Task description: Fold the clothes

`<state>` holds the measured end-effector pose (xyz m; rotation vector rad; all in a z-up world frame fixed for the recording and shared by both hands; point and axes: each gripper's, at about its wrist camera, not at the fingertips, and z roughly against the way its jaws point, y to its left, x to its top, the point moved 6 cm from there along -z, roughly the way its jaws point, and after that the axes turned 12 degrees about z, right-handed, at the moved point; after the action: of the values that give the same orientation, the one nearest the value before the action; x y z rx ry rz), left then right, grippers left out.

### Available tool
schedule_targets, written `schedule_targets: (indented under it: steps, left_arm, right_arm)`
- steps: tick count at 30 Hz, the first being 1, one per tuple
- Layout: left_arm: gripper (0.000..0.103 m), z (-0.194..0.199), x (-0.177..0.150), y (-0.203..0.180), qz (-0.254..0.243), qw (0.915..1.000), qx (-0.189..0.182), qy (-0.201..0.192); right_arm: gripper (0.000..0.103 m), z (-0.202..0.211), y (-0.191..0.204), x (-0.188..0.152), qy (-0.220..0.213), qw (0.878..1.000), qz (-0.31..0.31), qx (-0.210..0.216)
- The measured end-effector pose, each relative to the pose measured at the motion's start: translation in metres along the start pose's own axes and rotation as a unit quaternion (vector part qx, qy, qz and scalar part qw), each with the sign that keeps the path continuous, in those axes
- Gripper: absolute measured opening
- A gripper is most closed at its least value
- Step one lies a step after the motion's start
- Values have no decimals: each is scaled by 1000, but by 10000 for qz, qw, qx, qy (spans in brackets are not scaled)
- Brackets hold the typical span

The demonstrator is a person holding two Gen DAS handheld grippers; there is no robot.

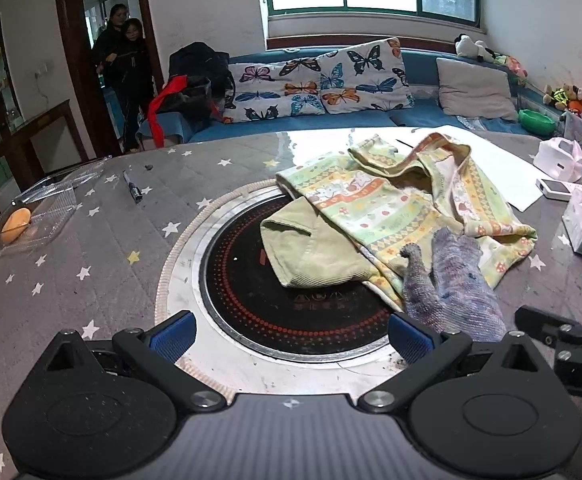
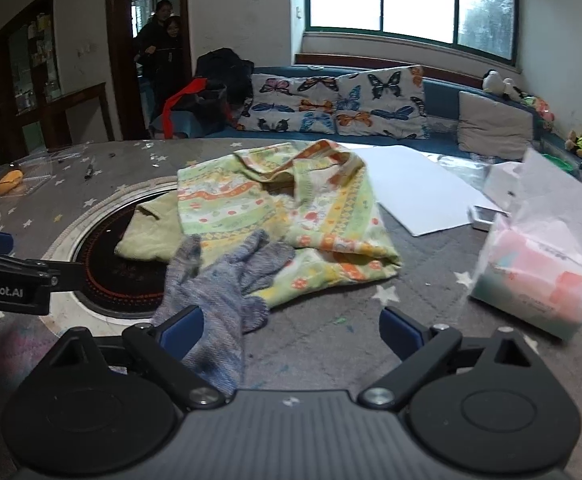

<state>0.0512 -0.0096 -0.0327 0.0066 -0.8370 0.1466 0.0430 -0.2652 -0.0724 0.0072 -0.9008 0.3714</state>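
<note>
The patterned garment (image 1: 407, 204) lay crumpled near the middle of the star-print table cover (image 1: 91, 240), its green, yellow and orange bands bunched into folds, with one plain olive sleeve (image 1: 311, 248) spilling across the round black cooktop (image 1: 251, 300) set into the table. A blue-grey knit glove (image 2: 219, 280) rested on the garment's near edge, fingers pointing away from you, its cuff running back toward your right gripper (image 2: 291, 332).

You held both grippers side by side, angled down at the table and aimed at the near hem. Your left gripper (image 1: 291, 334) hovered above the cooktop's rim with its jaws spread wide and nothing between them. Your right gripper's jaws also stood wide apart; the glove's cuff passed just beside the left blue pad (image 2: 183, 330), but the pads pressed on nothing.

Beyond the garment a white sheet (image 2: 415, 196) lay flat on the table, with a tissue pack (image 2: 539, 280) to your right. At the far left a clear tray (image 1: 31, 216) held an orange item. Behind the table ran a blue sofa (image 1: 371, 120) with butterfly cushions (image 1: 319, 80), and two people (image 1: 123, 60) stood in the doorway.
</note>
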Motion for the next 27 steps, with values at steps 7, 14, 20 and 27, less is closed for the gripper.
schedule_targets:
  steps: [7,14,20,27]
  left_arm:
    - [103,-3,1,7,51,10000,73,19]
    - [103,-4,0,12,108,9999,84,31]
    - [103,-4,-1,14,172,9998,68,32]
    - [103,-1,0,15,299,9995,22,20]
  right_arm:
    - [86,-17,20,7,21,9994,180,285]
    - [57,-34,26,5,211,9984,277,445]
    - [26,-31,24,-4,258,9979,222,546]
    - [12,-22,22,-6,153,9981,260,537]
